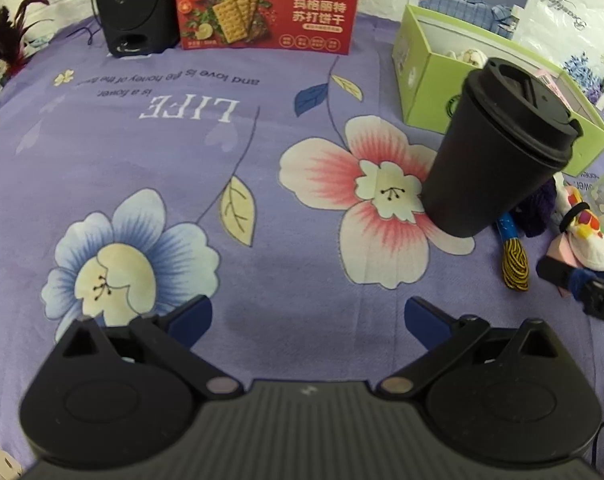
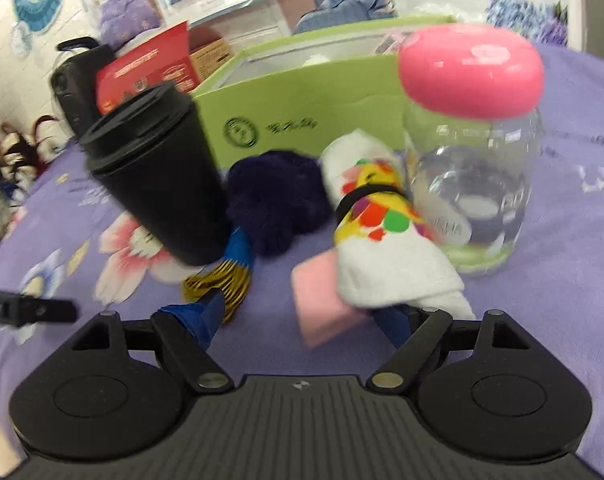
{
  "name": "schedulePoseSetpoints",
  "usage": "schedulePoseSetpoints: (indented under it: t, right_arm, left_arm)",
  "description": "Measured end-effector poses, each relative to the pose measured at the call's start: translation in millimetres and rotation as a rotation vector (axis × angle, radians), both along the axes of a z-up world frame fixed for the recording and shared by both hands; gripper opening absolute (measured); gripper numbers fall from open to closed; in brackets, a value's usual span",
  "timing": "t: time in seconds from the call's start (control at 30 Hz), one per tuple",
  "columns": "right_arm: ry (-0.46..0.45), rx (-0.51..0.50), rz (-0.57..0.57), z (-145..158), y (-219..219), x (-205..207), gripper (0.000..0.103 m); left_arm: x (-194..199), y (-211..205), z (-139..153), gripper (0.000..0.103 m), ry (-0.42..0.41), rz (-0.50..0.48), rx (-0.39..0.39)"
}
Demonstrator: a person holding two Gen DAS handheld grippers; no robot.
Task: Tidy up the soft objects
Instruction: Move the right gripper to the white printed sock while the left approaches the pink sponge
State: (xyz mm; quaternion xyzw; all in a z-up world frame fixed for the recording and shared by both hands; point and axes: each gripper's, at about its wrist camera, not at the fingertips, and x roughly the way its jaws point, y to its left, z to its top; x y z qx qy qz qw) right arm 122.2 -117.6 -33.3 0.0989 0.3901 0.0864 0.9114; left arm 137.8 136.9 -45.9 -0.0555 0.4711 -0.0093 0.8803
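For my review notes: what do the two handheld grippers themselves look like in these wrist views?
Both look alike. The left gripper and right gripper each have a matte black, ribbed central body with a small pale mark at its front edge, two rounded black side housings with circular recesses, black link bars on silver pivot pins, and dark blue jaws. No cables or sleeves are clearly visible.

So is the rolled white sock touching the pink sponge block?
Touching. In the right wrist view the rolled white sock lies over the pink sponge block's right edge, overlapping it with no gap visible.

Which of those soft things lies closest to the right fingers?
The pink sponge block, lying between the open fingers; the white sock overlaps it, the navy pompom sits farther back.
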Motion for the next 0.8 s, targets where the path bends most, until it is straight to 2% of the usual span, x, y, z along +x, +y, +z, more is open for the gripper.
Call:
schedulePoseSetpoints:
  t: [0.1, 0.17, 0.23, 0.37, 0.47, 0.53, 0.67, 0.8]
  right_arm:
    - [-0.014, -0.007, -0.002, -6, 4, 10, 0.07]
    - [-0.027, 0.006, 0.057, -7, 11, 10, 0.071]
    - [-0.037, 0.035, 0.154, -5, 17, 5, 0.071]
    - [0.008, 0.144, 0.363, -1, 29, -10, 0.071]
    - [0.057, 0.269, 0.498, 3, 36, -25, 0.069]
    - [0.053, 0.308, 0.482, 7, 34, -32, 0.069]
    - [-0.058, 0.248, 0.281, 16, 15, -26, 0.071]
    - [-0.01, 0.233, 0.313, 4, 22, -2, 0.07]
  left_arm:
    - [1, 3, -1, 0.102, 0.008, 0.007, -0.007]
    - [0, 4, -1, 0.102, 0.009, 0.004, -0.005]
    - [0, 4, 0, 0.102, 0.007, 0.004, -0.002]
    - [0, 4, -1, 0.102, 0.013, 0.005, -0.001]
    - [-1, 5, 0, 0.102, 0.01, 0.008, 0.005]
    - [-1, 5, 1, 0.102, 0.008, 0.012, 0.004]
    - [0, 1, 3, 0.102, 0.001, 0.0, -0.002]
    - [-1, 0, 4, 0.102, -0.009, -0.011, 0.017]
